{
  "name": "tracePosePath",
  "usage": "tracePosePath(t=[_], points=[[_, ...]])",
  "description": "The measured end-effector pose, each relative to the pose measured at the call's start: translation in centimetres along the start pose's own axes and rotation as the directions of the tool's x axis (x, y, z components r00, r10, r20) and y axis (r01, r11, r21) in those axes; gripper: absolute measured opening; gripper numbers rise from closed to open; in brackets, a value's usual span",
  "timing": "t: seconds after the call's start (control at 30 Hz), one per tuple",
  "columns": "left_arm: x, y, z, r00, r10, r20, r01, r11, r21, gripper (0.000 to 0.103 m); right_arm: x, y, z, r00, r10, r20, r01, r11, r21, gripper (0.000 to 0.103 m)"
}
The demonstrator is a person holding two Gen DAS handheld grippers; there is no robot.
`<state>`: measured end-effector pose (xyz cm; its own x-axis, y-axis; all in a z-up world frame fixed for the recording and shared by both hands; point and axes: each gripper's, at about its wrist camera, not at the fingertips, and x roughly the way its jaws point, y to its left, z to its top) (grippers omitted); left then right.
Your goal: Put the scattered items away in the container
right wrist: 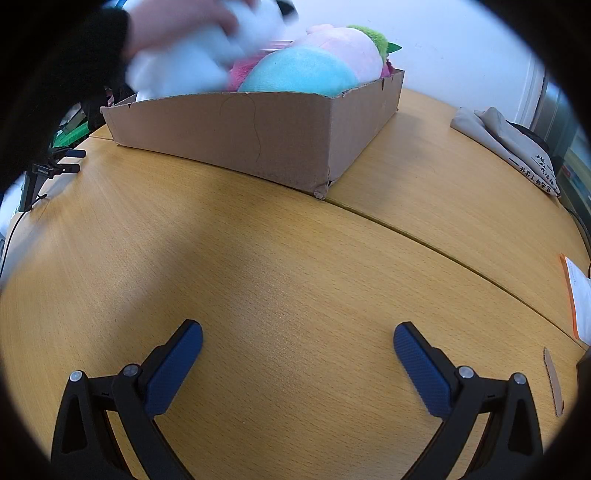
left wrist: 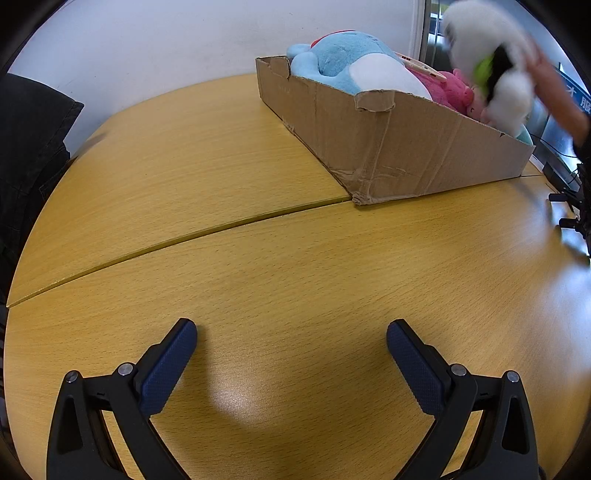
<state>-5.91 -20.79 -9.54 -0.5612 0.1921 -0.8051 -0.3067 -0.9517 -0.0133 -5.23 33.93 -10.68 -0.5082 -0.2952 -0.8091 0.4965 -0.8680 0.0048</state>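
Observation:
A shallow cardboard box (left wrist: pixel 406 147) stands on the wooden table (left wrist: pixel 258 277) and holds several plush toys: a light blue one (left wrist: pixel 347 59) and a pink one (left wrist: pixel 450 88). A bare hand (left wrist: pixel 550 77) holds a blurred white plush (left wrist: pixel 487 55) over the box's far end. The box (right wrist: pixel 240 133) in the right wrist view holds a teal plush (right wrist: pixel 303 74) and a pale pink plush (right wrist: pixel 351 48), with the hand (right wrist: pixel 184 18) on the white plush (right wrist: pixel 184 66). My left gripper (left wrist: pixel 291 332) is open and empty over the table. My right gripper (right wrist: pixel 297 336) is open and empty too.
A dark jacket (left wrist: pixel 29 147) hangs at the left. Black clamps and cables (right wrist: pixel 48 170) sit at the table's edge. A beige folded bag (right wrist: pixel 509 144) lies at the far right, with an orange-edged paper (right wrist: pixel 580 302) and a cardboard strip (right wrist: pixel 552 380) nearer.

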Motion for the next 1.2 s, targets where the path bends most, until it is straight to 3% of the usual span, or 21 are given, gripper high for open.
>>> tracePosePath(t=[1.2], points=[[0.32, 0.53, 0.14, 1.000, 0.001, 0.000, -0.001, 1.000, -0.001, 0.103, -0.13, 0.07, -0.18, 1.000, -0.003, -0.001, 0.003, 1.000, 0.001, 0.103]])
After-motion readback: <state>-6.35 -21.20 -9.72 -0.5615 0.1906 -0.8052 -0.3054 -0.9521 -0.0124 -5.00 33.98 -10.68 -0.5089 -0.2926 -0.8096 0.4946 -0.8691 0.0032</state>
